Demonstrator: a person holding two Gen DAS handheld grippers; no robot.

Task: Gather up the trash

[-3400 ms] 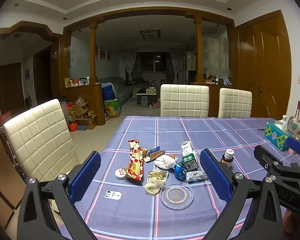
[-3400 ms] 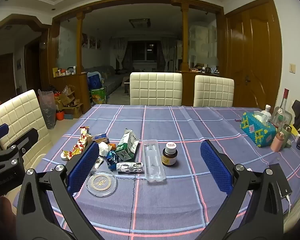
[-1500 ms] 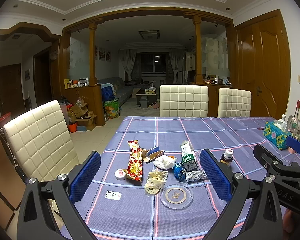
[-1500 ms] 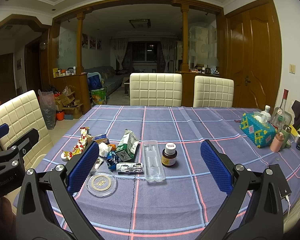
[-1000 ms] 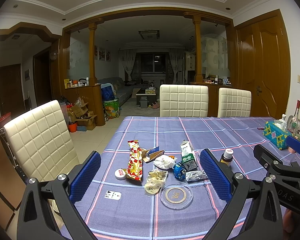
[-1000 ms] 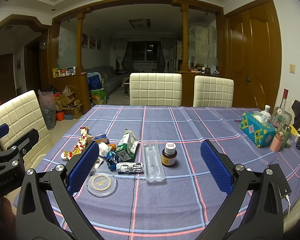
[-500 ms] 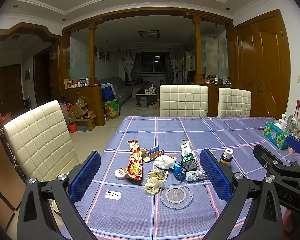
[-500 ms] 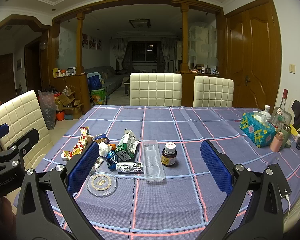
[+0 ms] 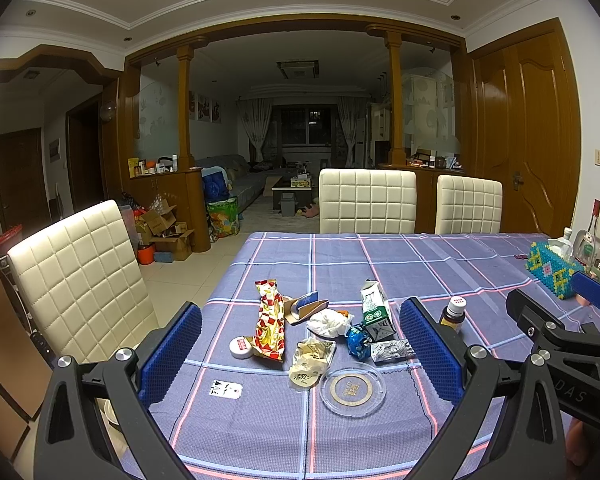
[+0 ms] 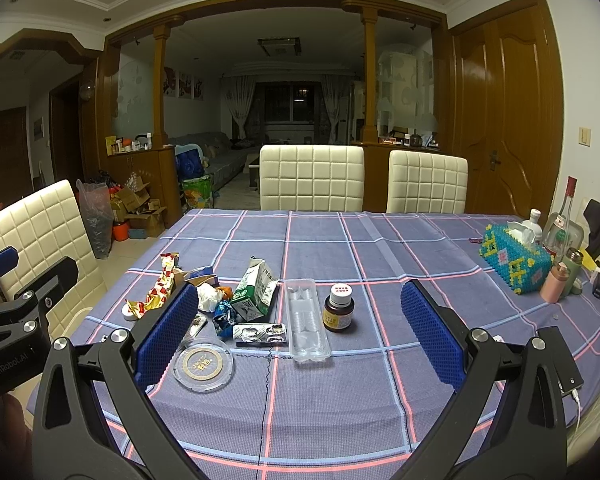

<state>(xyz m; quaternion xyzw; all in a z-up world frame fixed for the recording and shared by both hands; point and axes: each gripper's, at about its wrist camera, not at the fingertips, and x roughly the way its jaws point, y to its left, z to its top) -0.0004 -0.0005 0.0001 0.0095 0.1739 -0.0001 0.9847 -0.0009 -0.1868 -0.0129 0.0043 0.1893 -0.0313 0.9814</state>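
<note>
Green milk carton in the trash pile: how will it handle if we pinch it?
The green milk carton is torn open at the top and creased, so probably empty, light and crushable under the fingers. It already leans on neighbouring wrappers, so a push would likely slide or topple it.

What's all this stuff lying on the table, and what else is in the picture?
Snack wrapper: one, red and gold, left of pile.
Milk carton: one, green and white, middle.
Tissue: one, white, crumpled, beside carton.
Blue wrapper: one, near carton.
Pill pack: one, silver, front.
Plastic tray: one, clear, right of carton.
Medicine bottle: one, brown, upright.
Glass dish: one, clear, nearest.
Tissue box: one, blue beaded, far right.
Chairs: three, cream.
Left gripper: open.
Right gripper: open.
</note>
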